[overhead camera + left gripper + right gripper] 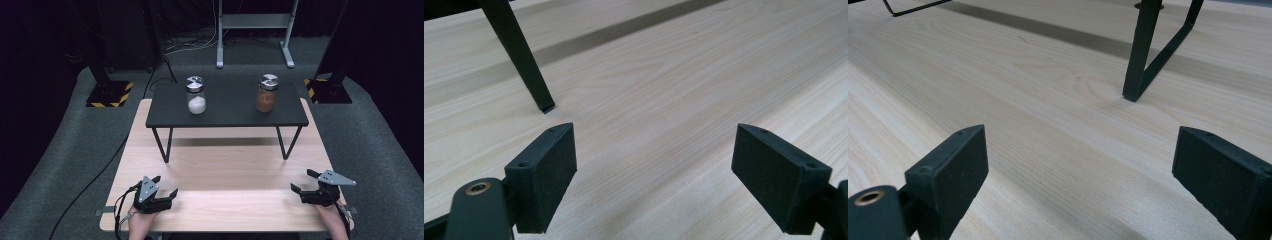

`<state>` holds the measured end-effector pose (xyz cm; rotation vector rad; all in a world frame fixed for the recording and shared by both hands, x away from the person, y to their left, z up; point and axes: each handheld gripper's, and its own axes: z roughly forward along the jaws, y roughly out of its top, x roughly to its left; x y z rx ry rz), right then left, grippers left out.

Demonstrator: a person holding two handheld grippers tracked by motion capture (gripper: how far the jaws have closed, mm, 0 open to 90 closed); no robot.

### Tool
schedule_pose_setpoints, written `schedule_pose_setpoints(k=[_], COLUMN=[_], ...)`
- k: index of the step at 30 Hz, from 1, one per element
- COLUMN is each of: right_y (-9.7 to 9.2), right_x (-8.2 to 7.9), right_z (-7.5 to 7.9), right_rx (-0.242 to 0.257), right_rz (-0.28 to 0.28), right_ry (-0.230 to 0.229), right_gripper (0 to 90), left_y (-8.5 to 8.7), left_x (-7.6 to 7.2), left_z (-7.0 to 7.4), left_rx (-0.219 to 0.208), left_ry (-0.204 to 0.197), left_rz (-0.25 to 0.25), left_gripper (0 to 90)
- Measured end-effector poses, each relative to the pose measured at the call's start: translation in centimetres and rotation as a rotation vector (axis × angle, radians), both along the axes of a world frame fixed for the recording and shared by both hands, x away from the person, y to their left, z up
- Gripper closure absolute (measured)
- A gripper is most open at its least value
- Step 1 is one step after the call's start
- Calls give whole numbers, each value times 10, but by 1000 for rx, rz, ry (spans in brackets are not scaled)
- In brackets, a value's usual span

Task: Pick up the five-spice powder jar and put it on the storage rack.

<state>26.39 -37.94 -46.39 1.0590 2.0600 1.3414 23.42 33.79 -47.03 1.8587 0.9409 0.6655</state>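
Two jars are counted on a small black shelf (227, 117) standing on thin legs at the far half of the wooden tabletop (225, 165): a jar of white powder (196, 95) toward its left, a jar of orange-brown powder (267, 93) toward its right, well apart, both upright and capped. Two grippers are held at the near edge, the left gripper (165, 185) and the right gripper (299, 181), each with jaws spread wide and nothing between them. A broad bare stretch of pale wood is left between grippers and shelf. Grey carpet and dark curtains are seen around.
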Motion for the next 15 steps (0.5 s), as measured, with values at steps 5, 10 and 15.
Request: schedule_pose_setpoints(k=[5, 10, 15], right_y=[0, 0, 1], right_x=[1, 1, 2], right_z=[1, 1, 2], right_rx=[-1, -1, -3], right_rz=[0, 1, 0], right_ry=[12, 13, 14], right_gripper=[66, 66, 66], left_y=[0, 0, 0], left_x=[0, 0, 0], left_z=[0, 0, 0], left_rx=[-1, 0, 0], left_ry=[2, -1, 1], left_rz=[-1, -1, -2], left_gripper=[175, 175, 175])
